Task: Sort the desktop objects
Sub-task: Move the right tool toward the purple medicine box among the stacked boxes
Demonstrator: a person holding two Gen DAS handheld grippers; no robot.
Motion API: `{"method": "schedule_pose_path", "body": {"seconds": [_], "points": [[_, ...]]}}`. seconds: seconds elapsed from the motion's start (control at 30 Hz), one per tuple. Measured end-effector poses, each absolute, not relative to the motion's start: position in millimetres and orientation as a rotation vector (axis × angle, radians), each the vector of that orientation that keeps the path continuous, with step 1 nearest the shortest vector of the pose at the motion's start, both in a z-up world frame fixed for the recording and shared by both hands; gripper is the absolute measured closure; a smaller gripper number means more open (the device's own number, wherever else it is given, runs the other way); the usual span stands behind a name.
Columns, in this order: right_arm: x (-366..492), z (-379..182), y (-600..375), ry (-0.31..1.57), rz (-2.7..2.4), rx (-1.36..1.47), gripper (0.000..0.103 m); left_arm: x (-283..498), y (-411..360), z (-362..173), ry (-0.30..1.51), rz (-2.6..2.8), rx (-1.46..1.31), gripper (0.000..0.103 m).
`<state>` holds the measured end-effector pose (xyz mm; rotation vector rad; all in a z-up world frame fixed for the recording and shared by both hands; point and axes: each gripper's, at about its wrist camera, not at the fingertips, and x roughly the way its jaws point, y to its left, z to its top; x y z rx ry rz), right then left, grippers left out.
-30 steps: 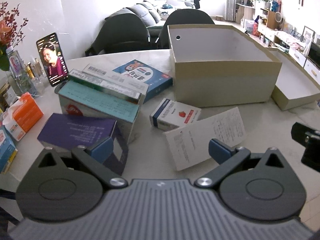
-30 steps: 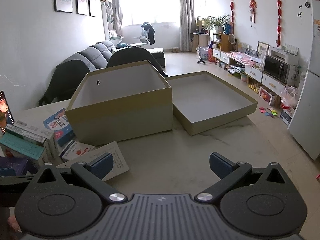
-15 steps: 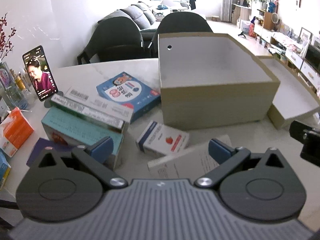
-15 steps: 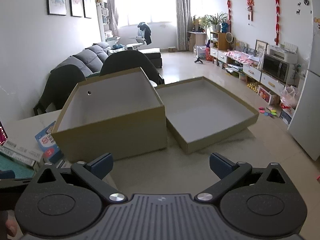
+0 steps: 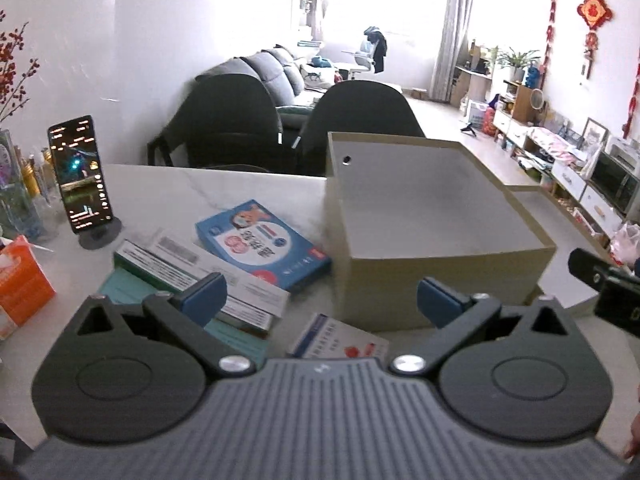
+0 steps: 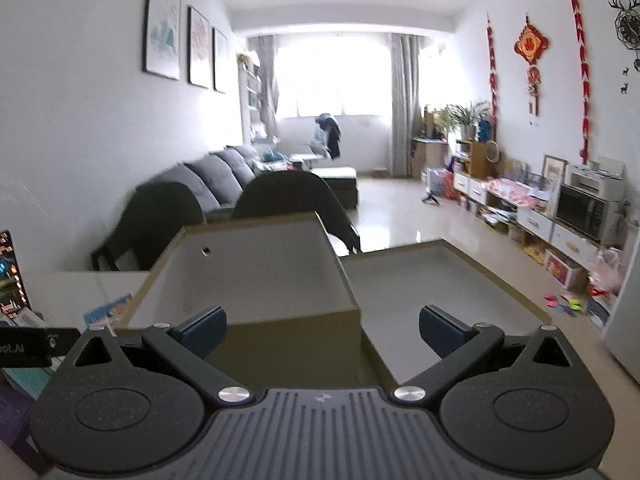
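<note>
The open cardboard box point(image 5: 440, 264) stands on the tabletop point(image 5: 168, 192), its top rim clear all round and its inside bare. Its shallow lid point(image 6: 452, 292) lies upturned just beside its right wall, reaching to the tabletop's right edge. Left of the box, the loose items crowd together: a blue carton point(image 5: 262, 246) lies flat, one corner near the box's left wall; a long white-and-green carton point(image 5: 192, 270) rests on a teal box point(image 5: 132, 286); a small white strawberry-marked box point(image 5: 340, 342) lies near the box's front wall, partly hidden behind the left hand-held gripper point(image 5: 320, 294). That gripper hangs above the small box with its fingers spread wide and nothing between them. The right hand-held gripper point(image 6: 322, 326) is likewise spread and empty, held over the seam between box and lid. Farther left, an orange tissue pack point(image 5: 22, 284) sits near the tabletop's left edge, and a phone point(image 5: 80, 174) stands upright on a round stand. Bare marble lies between the phone and the box's back corner. Two dark chairs point(image 5: 240, 120) stand at the far edge.
</note>
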<state>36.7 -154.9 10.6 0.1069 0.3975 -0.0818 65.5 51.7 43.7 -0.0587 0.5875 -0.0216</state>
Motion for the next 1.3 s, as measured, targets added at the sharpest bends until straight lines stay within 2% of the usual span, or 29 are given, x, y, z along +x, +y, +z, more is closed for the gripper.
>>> {"method": "schedule_pose_path", "body": {"seconds": [0.37, 0.53, 0.87, 1.07, 1.1, 1.17, 1.3], "points": [[61.6, 15.6, -149.2, 0.419, 0.068, 0.153, 0.000, 66.8, 107.8, 53.3, 0.550, -0.009, -0.083, 0.000], [72.1, 15.6, -145.8, 0.511, 0.192, 0.230, 0.000, 66.3, 135.0, 50.1, 0.562, 0.048, -0.117, 0.000], [64.9, 21.7, -122.5, 0.488, 0.380, 0.191, 0.000, 56.4, 174.5, 38.7, 0.581, 0.076, -0.078, 0.000], [65.2, 15.0, -86.5, 0.577, 0.684, 0.159, 0.000, 45.9, 213.6, 23.9, 0.625, 0.043, -0.204, 0.000], [65.0, 12.8, -78.5, 0.600, 0.723, 0.159, 0.001, 44.2, 219.2, 20.3, 0.633, 0.039, -0.235, 0.000], [65.3, 7.4, -61.8, 0.647, 0.784, 0.152, 0.011, 41.3, 228.2, 13.2, 0.646, 0.026, -0.293, 0.000], [62.6, -5.5, -32.1, 0.712, 0.865, 0.096, 0.013, 37.8, 236.6, 0.8, 0.658, -0.012, -0.385, 0.000]]}}
